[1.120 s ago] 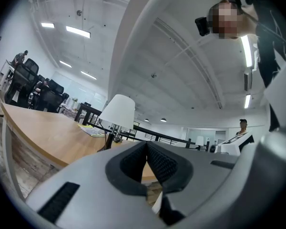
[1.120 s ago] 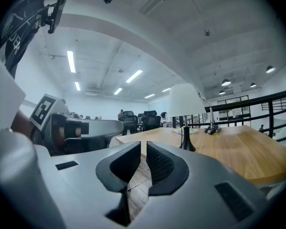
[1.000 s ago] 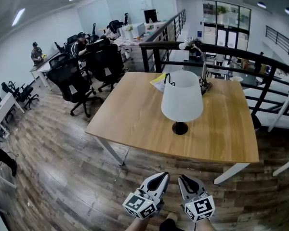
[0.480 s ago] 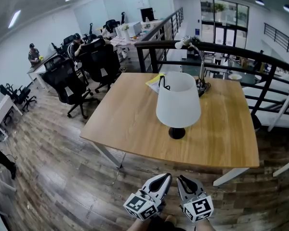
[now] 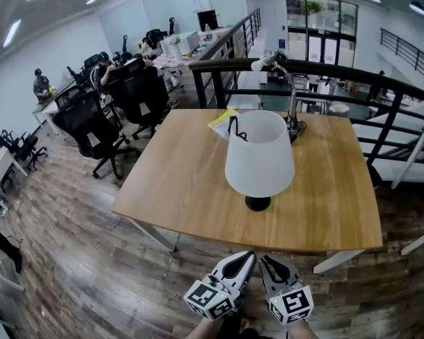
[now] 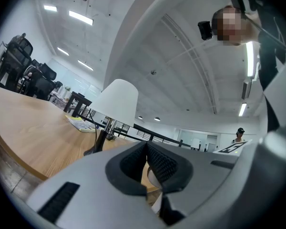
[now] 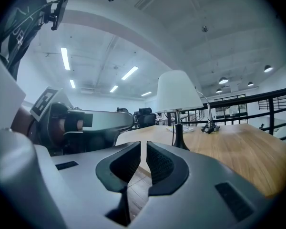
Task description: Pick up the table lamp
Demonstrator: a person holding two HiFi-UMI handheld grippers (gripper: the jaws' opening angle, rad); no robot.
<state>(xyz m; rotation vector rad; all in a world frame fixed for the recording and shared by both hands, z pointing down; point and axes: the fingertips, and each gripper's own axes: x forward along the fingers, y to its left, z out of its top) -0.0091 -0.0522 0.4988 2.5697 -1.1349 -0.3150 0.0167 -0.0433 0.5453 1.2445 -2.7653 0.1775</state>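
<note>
Table lamp [image 5: 259, 157] stands upright near the middle of the worktop [image 5: 177, 189], black base [image 5: 257, 203] flat on the wood. Left tongs [image 5: 246, 258] and right tongs [image 5: 267, 262] are both clenched on nothing, side by side off the worktop's near edge and well apart from the lamp.

Risks:
- Tongs have to open first, or closed tips just shove the lamp.
- Wide shade on a thin stem looks top-heavy, so a nudge could tip it onto the worktop.
- Pinching the shade may dent or tilt it.
- Cord [image 5: 233, 127] trails toward the worktop's far edge and could snag or drag the yellow booklet [image 5: 222, 123] on lift.
</note>
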